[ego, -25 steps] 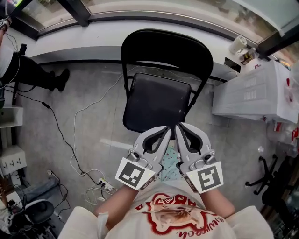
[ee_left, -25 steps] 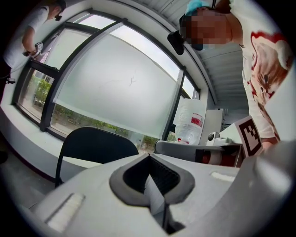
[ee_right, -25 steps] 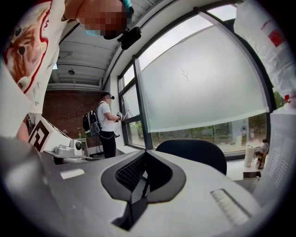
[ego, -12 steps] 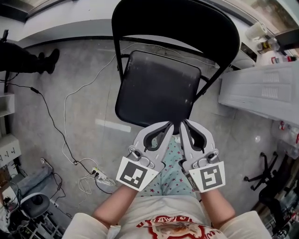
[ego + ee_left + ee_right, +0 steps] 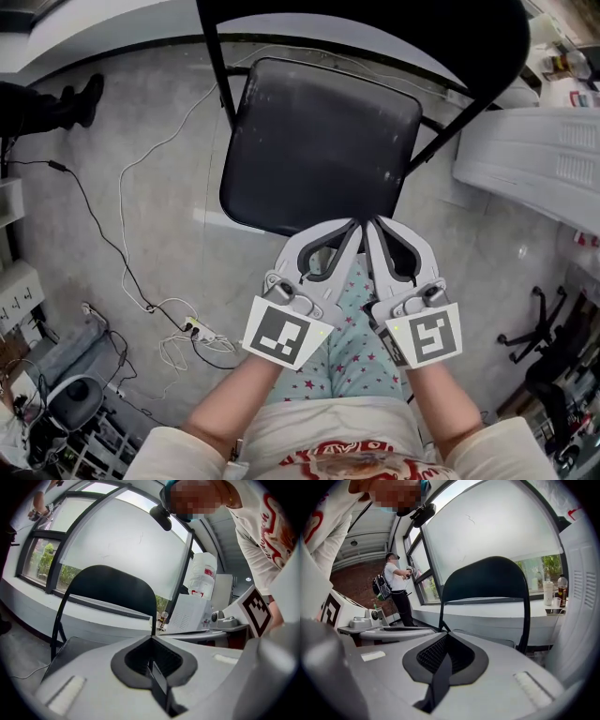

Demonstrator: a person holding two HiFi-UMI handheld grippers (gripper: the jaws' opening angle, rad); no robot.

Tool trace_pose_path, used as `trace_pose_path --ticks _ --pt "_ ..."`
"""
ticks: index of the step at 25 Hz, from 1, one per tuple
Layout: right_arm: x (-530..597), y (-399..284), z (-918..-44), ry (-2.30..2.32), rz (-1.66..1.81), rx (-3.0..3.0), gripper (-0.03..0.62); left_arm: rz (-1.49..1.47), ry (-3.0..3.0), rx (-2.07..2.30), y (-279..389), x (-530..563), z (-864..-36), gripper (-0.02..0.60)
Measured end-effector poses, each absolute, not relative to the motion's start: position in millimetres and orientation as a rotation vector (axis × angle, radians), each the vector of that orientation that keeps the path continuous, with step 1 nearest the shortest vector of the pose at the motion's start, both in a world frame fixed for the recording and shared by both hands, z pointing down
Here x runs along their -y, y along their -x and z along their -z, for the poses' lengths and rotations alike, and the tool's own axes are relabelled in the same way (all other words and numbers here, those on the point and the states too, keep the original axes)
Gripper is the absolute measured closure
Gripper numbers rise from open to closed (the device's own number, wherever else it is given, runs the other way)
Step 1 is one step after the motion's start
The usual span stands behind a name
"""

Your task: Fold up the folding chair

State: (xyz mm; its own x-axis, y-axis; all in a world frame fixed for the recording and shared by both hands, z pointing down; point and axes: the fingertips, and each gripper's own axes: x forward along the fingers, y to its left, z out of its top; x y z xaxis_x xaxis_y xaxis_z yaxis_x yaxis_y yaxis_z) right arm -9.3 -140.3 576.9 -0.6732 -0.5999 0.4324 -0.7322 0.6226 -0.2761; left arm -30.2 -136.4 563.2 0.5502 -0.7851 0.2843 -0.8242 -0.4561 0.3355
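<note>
Seen from above, a black folding chair stands open on a grey concrete floor, at 12 o'clock from two hand-held grippers. Its seat is a rounded square of scuffed, dull black padding. Thin black metal tubes run from the seat's sides to a broad curved backrest at the top of the view. The left gripper and right gripper lie side by side, their tips close together at the seat's 6 o'clock edge. Whether they touch it cannot be told. Both are smooth pale grey plastic with black ribbed pads, and each carries a cube with a square marker.

Open floor lies at 9 o'clock of the chair, crossed by thin cables that lead to a power strip at 8 o'clock. At 3 o'clock a white slatted plastic unit crowds close to the chair's frame.

The left gripper view shows its fingers clenched together with nothing between them. The backrest rises ahead of them, in front of a large window. The right gripper view shows its fingers likewise clenched and empty. Not visible from above, it also shows a white counter behind the chair bearing a bottle, and a person with a backpack standing at 10 o'clock by the window.
</note>
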Motion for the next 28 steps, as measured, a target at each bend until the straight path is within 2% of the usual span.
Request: trace_pose_path --ticks 5,10,18,20,21,28 --pt "142.8 10.0 -588.6 -1.061 -0.632 2.540 0.571 -0.095 -2.343 1.273 27.2 141.7 -573.8 0.581" --pt "147.1 11.6 -594.4 -1.058 -0.622 2.531 0.571 0.077 -2.248 1.201 33.1 132.9 -586.2 0.579" --pt "146.0 15.8 -611.2 -1.020 -0.613 2.512 0.571 0.216 -1.989 1.060 48.4 95.7 -644.7 0.393" --pt "144.7 15.9 -616.2 -1.008 -0.605 2.509 0.571 0.289 -1.892 1.019 51.6 86.8 -659.7 0.318" --pt "143.1 16.1 -618.7 -1.001 -0.603 2.507 0.571 0.317 -1.842 1.013 54.6 81.0 -668.8 0.300" --pt "138.1 23.7 -627.8 -0.967 -0.599 2.505 0.571 0.363 -1.592 1.097 85.4 40.9 -730.1 0.267"
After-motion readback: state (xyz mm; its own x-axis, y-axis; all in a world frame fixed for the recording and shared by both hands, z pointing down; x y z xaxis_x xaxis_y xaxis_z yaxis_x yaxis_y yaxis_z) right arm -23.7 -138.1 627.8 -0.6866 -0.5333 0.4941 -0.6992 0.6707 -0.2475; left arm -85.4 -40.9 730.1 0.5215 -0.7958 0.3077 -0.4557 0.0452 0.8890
